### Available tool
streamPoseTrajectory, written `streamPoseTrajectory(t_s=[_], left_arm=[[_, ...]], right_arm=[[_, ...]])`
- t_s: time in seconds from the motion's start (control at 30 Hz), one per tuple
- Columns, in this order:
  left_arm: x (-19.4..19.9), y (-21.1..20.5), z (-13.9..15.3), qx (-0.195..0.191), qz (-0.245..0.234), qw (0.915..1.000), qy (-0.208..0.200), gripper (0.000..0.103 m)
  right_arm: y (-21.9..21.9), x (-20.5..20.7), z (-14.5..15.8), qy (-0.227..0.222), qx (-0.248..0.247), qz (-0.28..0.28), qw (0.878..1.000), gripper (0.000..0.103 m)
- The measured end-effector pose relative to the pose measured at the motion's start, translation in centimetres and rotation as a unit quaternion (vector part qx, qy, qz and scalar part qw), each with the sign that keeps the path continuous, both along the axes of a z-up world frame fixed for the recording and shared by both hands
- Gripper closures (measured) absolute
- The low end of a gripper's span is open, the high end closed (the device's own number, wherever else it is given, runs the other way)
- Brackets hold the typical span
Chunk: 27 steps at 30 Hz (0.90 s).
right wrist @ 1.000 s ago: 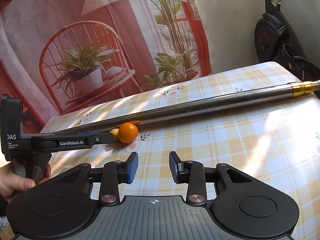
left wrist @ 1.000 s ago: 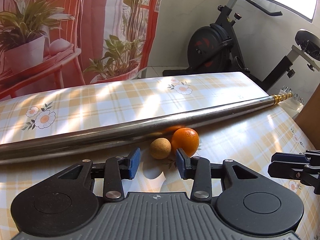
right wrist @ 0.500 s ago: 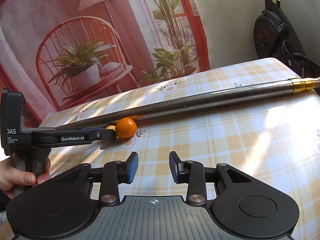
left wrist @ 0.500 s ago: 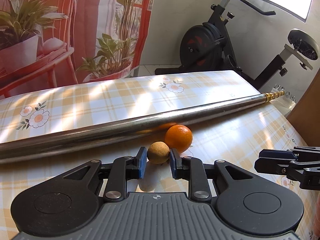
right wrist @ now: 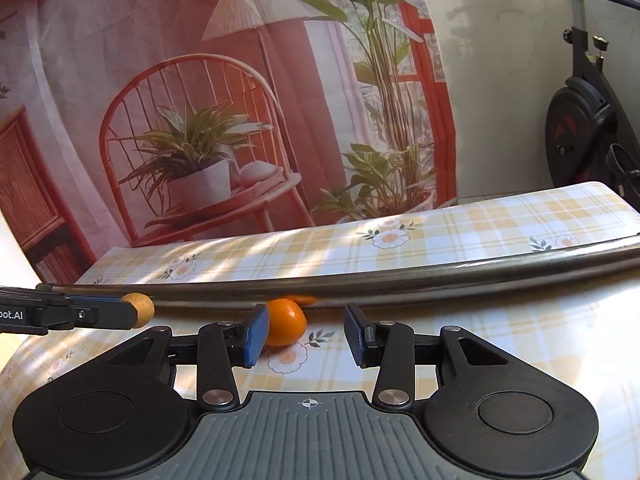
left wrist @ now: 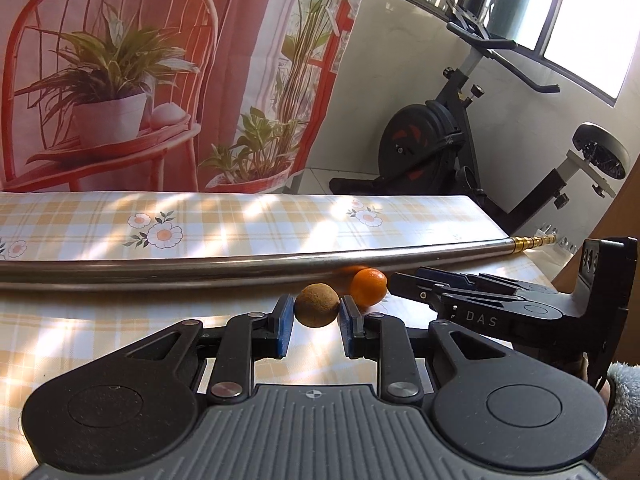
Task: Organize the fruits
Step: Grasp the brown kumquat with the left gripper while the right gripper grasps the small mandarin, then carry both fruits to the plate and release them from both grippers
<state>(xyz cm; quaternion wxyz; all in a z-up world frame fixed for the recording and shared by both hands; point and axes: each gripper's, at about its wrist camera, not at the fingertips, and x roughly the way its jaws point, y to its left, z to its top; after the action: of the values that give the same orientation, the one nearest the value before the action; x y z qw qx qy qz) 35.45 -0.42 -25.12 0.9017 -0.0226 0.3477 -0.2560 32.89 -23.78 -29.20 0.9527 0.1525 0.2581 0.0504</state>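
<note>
Left wrist: "DAS" on right gripper (left wrist: 400,280)

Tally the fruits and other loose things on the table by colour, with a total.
Orange: 1, the orange near the right gripper, whose jaws are opening.
Brown: 1, the brown fruit pinched in the left gripper.
Silver: 1, the metal pole.
Total: 3

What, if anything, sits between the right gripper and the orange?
Nothing visible. The right gripper, jaws opening, already has the orange between its fingers, close to the left pad, on the table. The pole lies behind it; the left gripper, shut on the brown fruit, is off to the side.
</note>
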Motion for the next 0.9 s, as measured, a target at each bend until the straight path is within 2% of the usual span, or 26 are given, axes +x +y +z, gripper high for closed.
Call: streamPoseTrajectory(t_s=[0.1,0.33,0.4,0.47,0.7,0.9], left_arm=[[-0.2,0.2,0.1,-0.001,0.002,1.0000,-0.004,0.077],[-0.8,1.6,-0.1,-0.029,0.014,0.9994,0.013,0.077],[-1.2,1.7,-0.1,-0.030,0.014,0.9994,0.013,0.077],[-1.4,1.9,-0.1,-0.031,0.015,0.9993,0.014,0.077],[-3.5,2.5,0.8,-0.031,0.016,0.9994,0.007,0.077],[-6.3,3.0,1.5,-0.037,0.021,0.9991,0.004,0.077]], right_arm=[[1.4,1.9,-0.5,0.009,-0.005,0.016,1.000,0.059],[3.9,4.7,-1.6,0.042,-0.032,0.035,0.998,0.057],[4.1,5.2,-1.9,0.056,-0.038,0.038,0.997,0.058],[4.0,5.4,-2.2,0.061,-0.040,0.033,0.997,0.067],[2.9,4.0,-2.1,0.062,0.020,0.021,0.998,0.068],[2.6,0.0,-0.7,0.047,0.048,0.018,0.998,0.068]])
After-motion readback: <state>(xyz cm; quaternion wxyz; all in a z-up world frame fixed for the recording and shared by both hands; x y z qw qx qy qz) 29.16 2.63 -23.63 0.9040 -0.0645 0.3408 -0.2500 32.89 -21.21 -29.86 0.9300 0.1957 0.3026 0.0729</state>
